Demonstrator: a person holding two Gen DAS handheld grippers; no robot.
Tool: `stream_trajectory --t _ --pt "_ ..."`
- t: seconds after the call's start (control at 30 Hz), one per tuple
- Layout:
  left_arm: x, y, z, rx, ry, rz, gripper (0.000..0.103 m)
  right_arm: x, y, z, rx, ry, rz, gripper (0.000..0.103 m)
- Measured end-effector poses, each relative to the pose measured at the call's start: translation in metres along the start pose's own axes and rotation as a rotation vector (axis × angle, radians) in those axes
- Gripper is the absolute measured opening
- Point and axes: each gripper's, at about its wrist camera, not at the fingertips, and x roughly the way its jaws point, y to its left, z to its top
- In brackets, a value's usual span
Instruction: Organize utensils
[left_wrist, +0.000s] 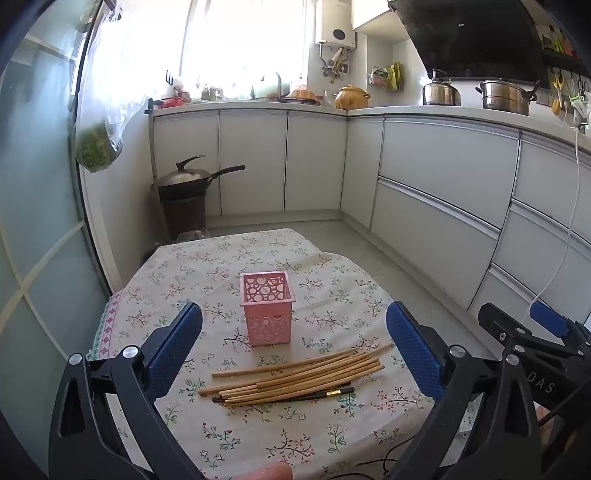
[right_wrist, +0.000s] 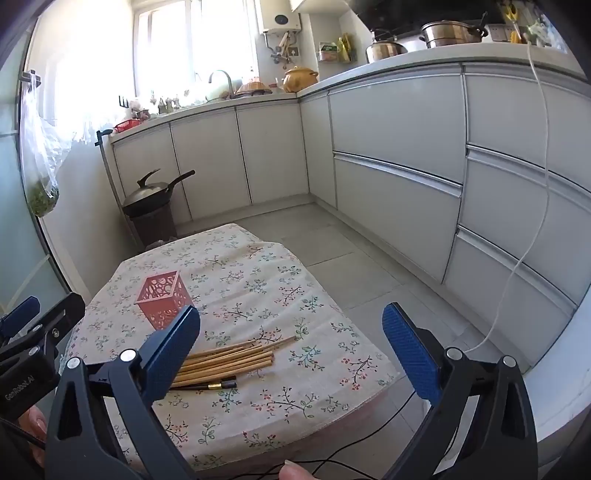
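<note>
A pink perforated holder stands upright and empty on the flower-print tablecloth. In front of it lies a bundle of several bamboo chopsticks with a black pair along its near side. My left gripper hovers open above and before the bundle, nothing between its blue pads. In the right wrist view the holder sits at the left and the chopsticks run partly behind the left pad. My right gripper is open over the table's right part, empty. It also shows at the far right of the left view.
The low table stands in a kitchen with white cabinets to the right and at the back. A lidded wok on a dark bin stands beyond the table's far left corner. A white cable hangs from the counter. Black cords trail near the front edge.
</note>
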Motion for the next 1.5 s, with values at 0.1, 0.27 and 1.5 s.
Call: stream_trajectory --t 0.1,0.27,1.5 --pt "0.0004 0.0012 -0.0005 0.000 0.002 -0.001 0.096 -0.0005 -0.0003 0.0001 0.002 -0.002 0.007 0.096" --pt "0.0021 0.0017 -0.0020 -0.002 -0.006 -0.001 0.096 -0.0002 0.0001 -0.0021 -0.001 0.001 0.012 0.096" --pt "0.0034 0.0044 -0.0045 0.001 -0.004 0.000 0.096 0.0013 -0.0001 -0.0041 -0.003 0.014 0.012 0.096"
